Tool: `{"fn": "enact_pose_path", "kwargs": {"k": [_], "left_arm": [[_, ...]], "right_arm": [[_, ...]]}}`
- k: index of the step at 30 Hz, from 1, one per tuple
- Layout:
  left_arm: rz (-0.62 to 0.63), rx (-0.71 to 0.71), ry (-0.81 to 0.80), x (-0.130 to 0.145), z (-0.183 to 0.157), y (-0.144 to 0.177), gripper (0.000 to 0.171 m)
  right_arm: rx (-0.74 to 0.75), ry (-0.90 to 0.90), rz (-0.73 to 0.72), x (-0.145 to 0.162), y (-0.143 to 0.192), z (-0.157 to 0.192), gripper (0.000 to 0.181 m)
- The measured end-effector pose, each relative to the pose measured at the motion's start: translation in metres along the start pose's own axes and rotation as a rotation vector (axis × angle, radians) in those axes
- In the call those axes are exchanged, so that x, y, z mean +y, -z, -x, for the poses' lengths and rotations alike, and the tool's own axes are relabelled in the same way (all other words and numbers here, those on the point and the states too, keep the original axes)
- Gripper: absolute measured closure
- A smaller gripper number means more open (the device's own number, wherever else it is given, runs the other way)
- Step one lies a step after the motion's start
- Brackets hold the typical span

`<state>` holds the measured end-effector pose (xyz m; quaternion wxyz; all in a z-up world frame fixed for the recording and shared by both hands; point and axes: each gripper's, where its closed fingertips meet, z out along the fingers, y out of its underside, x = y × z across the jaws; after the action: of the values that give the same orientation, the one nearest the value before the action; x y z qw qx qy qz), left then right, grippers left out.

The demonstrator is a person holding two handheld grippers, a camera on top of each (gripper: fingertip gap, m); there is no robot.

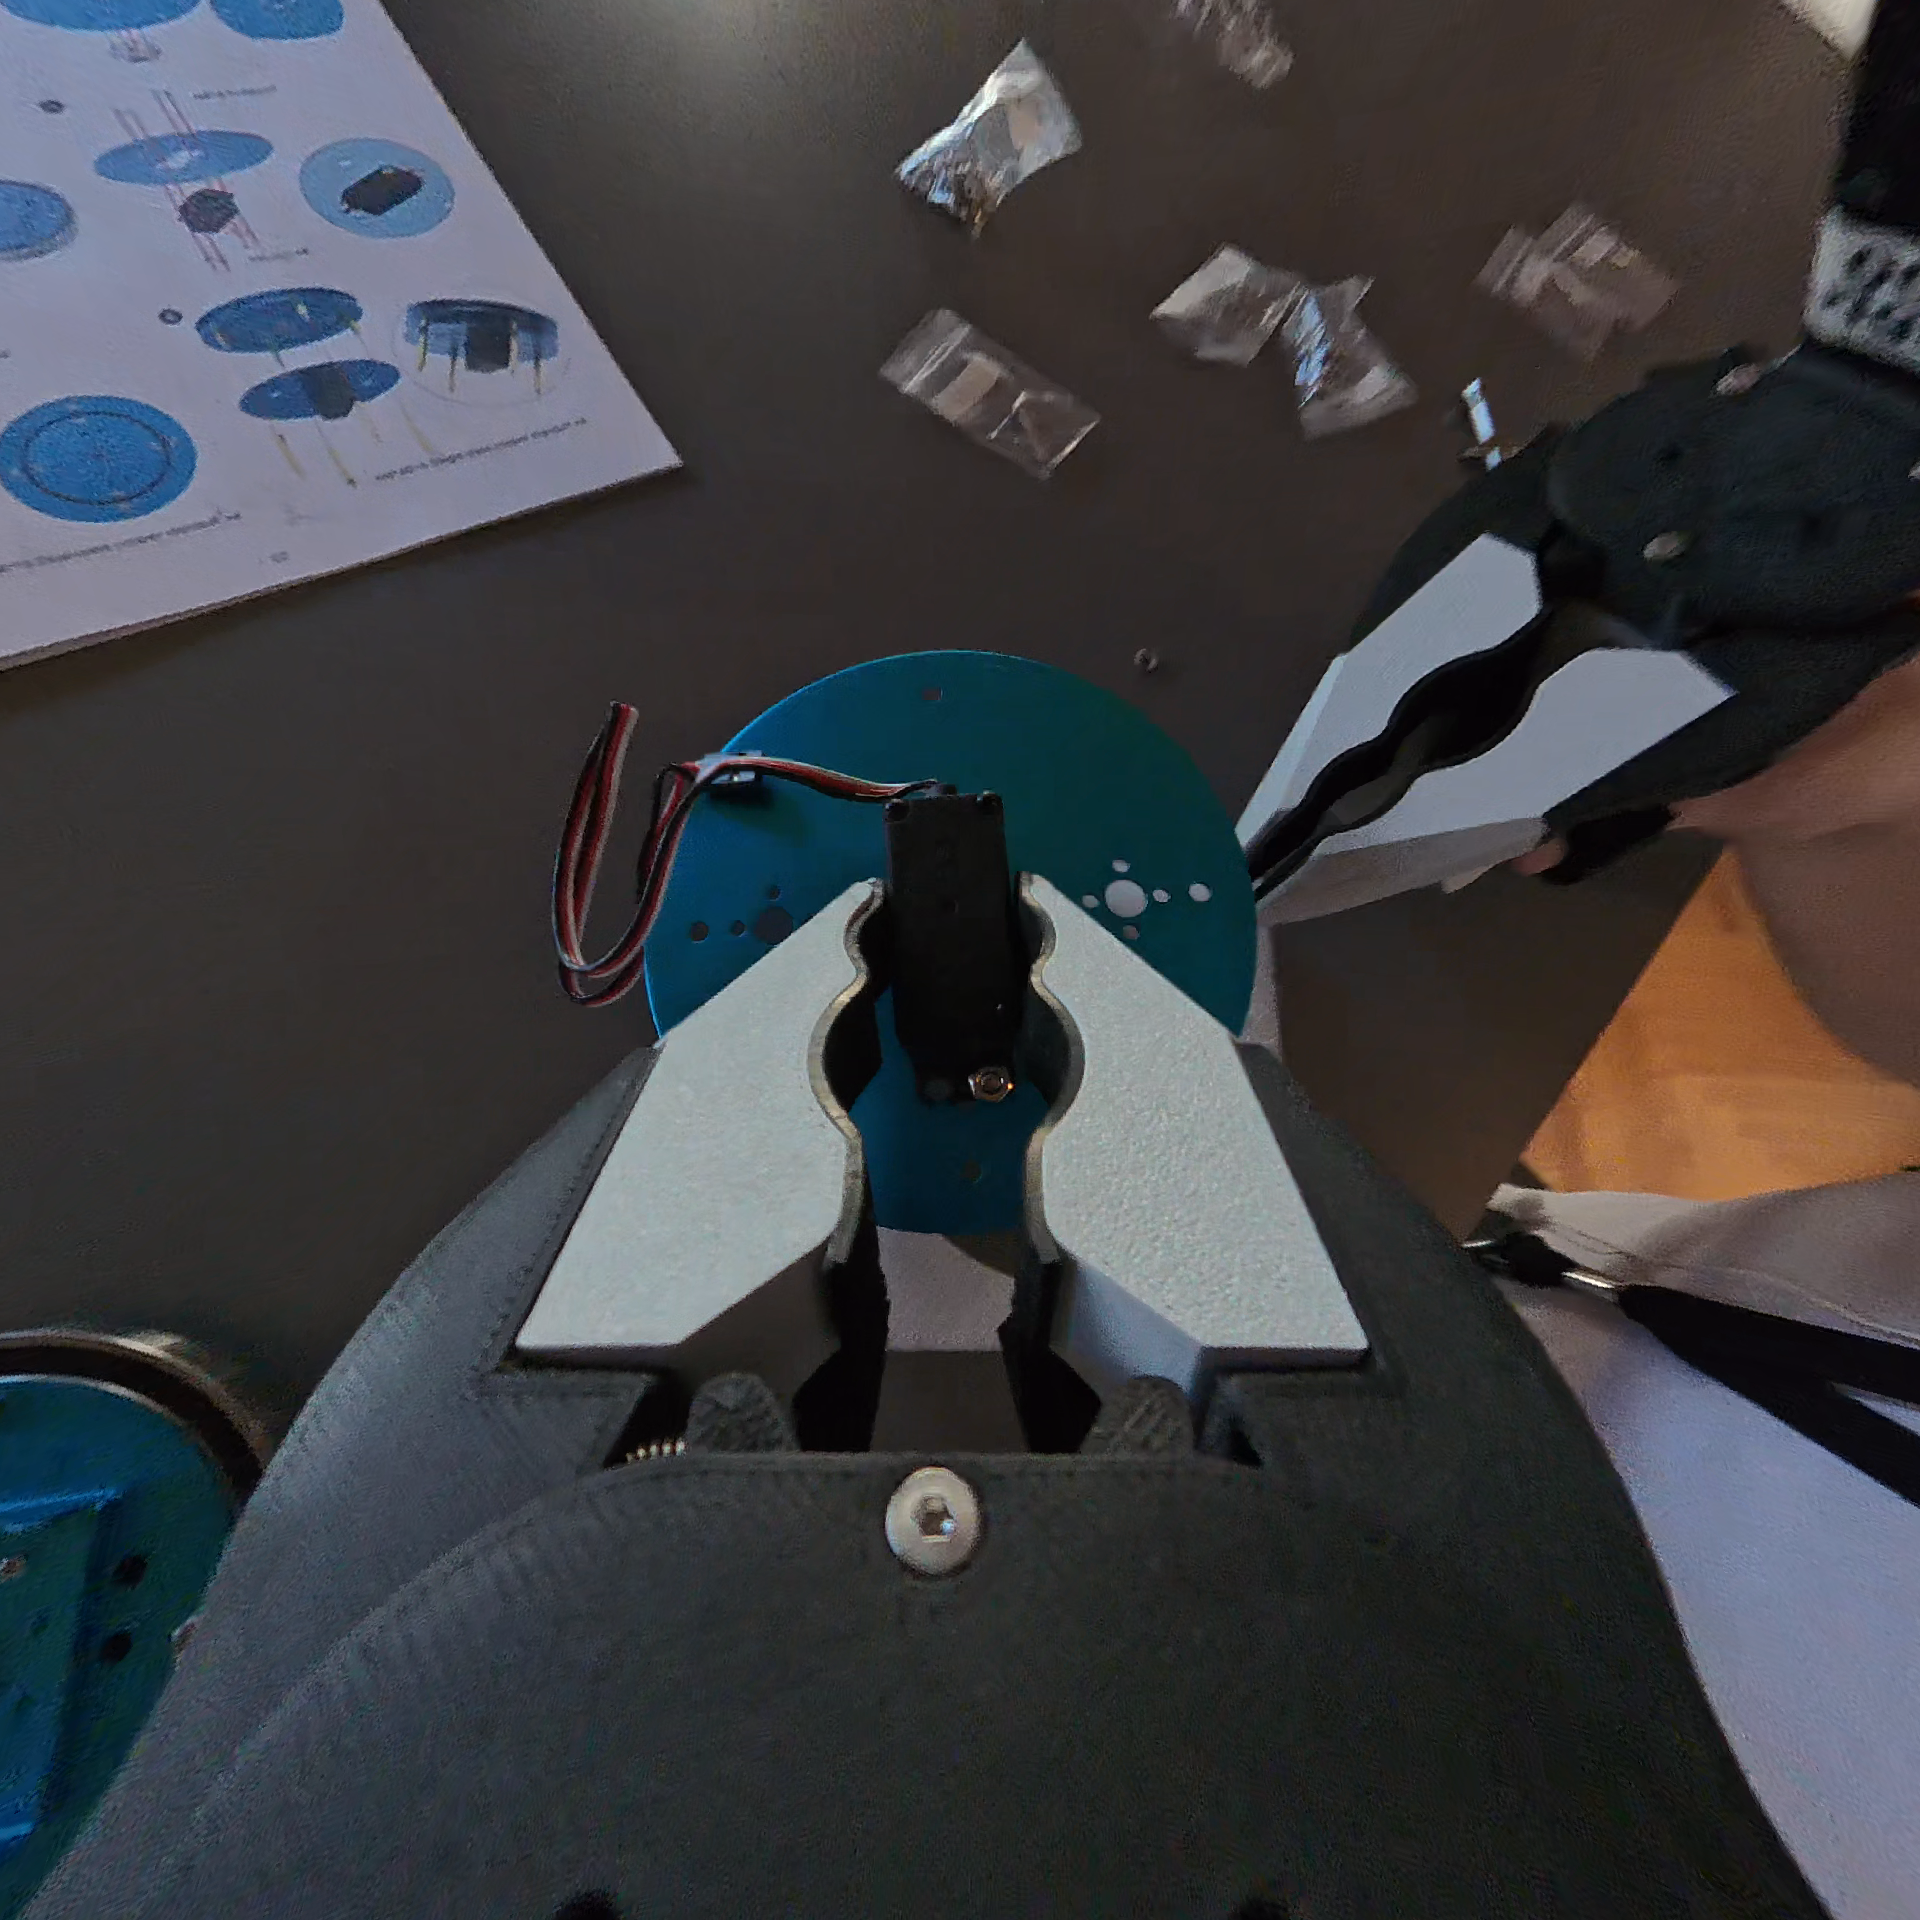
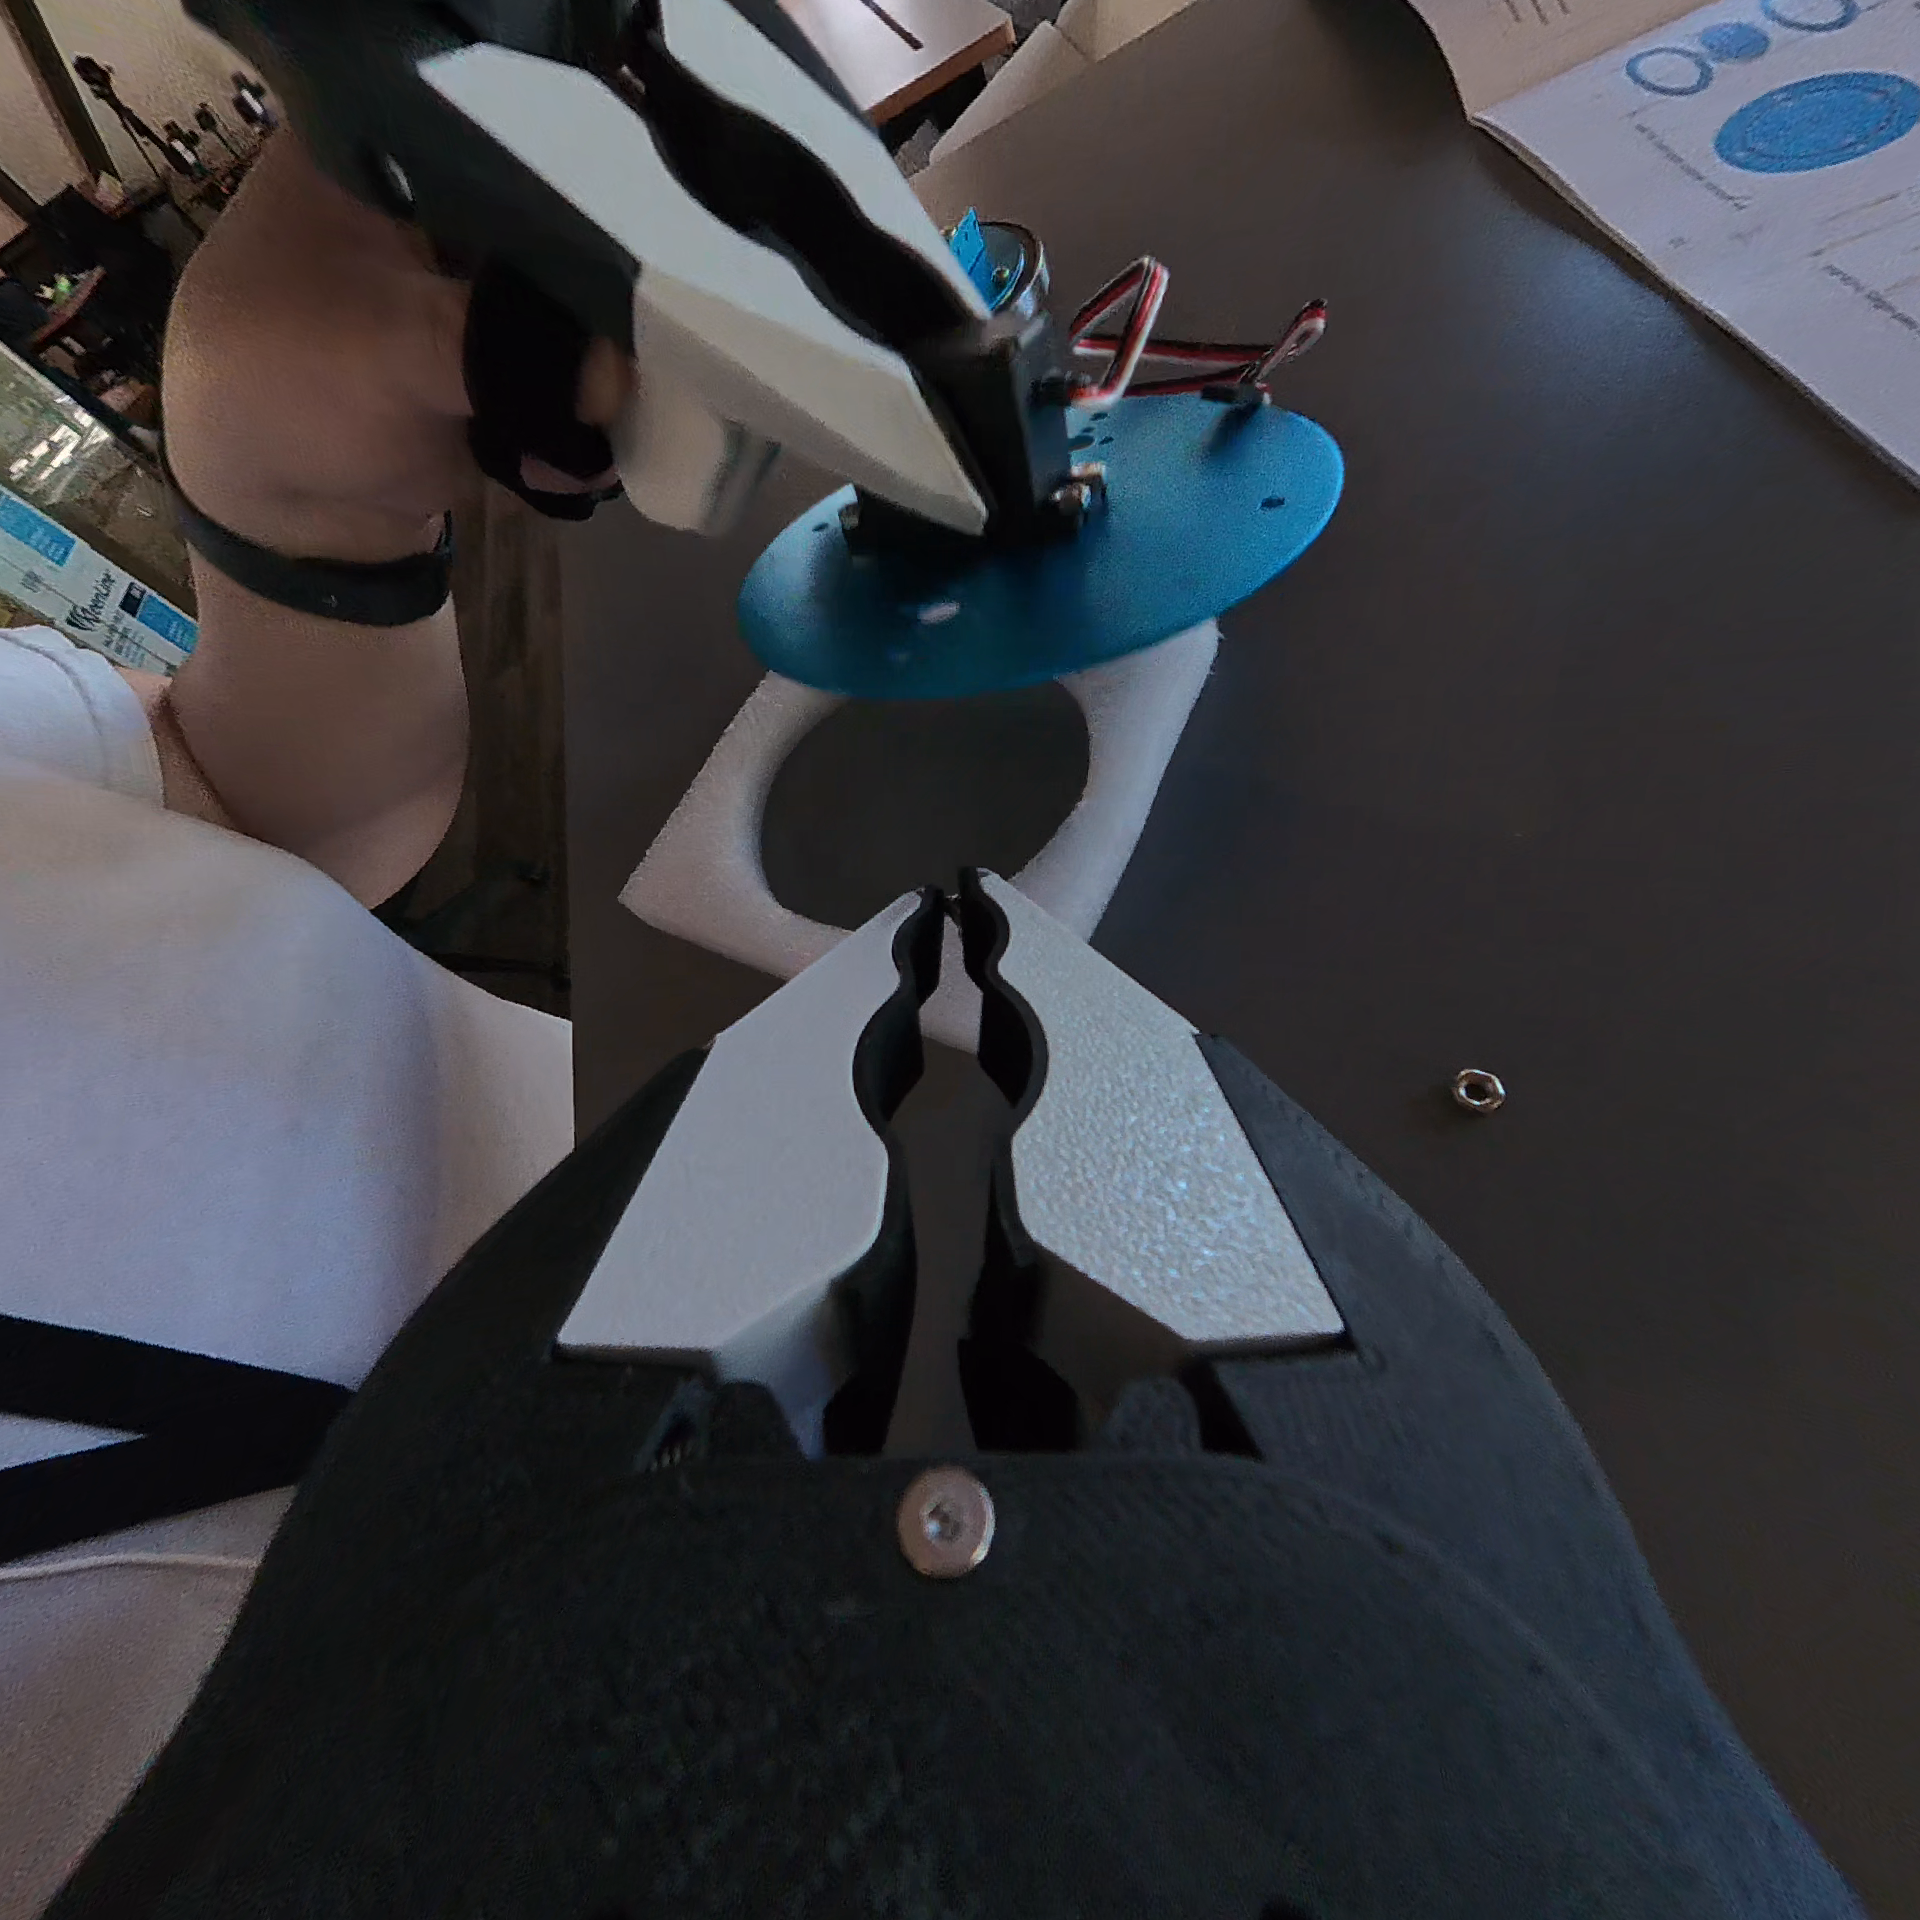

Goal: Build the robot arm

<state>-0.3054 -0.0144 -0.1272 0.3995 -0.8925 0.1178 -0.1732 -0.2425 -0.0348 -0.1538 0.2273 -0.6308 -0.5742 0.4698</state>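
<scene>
My left gripper (image 1: 951, 894) is shut on a black servo (image 1: 951, 935) that stands on a round blue plate (image 1: 1039, 748). A red, black and white cable (image 1: 592, 883) loops off the servo to the left. In the right wrist view the left gripper (image 2: 997, 416) holds the servo (image 2: 1023, 416) and the plate (image 2: 1195, 582), tilted above a white foam ring (image 2: 1132, 769). My right gripper (image 2: 948, 902) is shut, and its tips pinch a tiny metal piece, too small to identify. It hovers just before the foam ring, to the right of the plate in the left wrist view (image 1: 1262, 878).
A loose nut (image 2: 1477, 1091) lies on the dark table, right of my right gripper. An instruction sheet (image 1: 260, 312) lies at far left. Several small plastic bags (image 1: 987, 145) lie beyond the plate. Another blue part (image 1: 73, 1538) sits at lower left. The table edge and wood floor (image 1: 1714, 1039) are at the right.
</scene>
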Motion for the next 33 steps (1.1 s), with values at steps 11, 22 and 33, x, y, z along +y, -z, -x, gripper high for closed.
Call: {"fn": "enact_pose_path", "kwargs": {"k": [11, 22, 33], "left_arm": [[-0.172, 0.46, 0.254, -0.032, -0.018, 0.017, 0.149], [-0.266, 0.702, 0.352, -0.047, -0.031, 0.036, 0.15], [-0.253, 0.701, 0.32, -0.049, -0.038, 0.036, 0.15]], "right_arm": [[0.035, 0.026, 0.065, 0.006, -0.008, -0.005, 0.178], [0.043, 0.03, 0.09, 0.01, -0.007, -0.007, 0.178], [0.045, 0.025, 0.036, 0.005, 0.002, -0.007, 0.178]]}}
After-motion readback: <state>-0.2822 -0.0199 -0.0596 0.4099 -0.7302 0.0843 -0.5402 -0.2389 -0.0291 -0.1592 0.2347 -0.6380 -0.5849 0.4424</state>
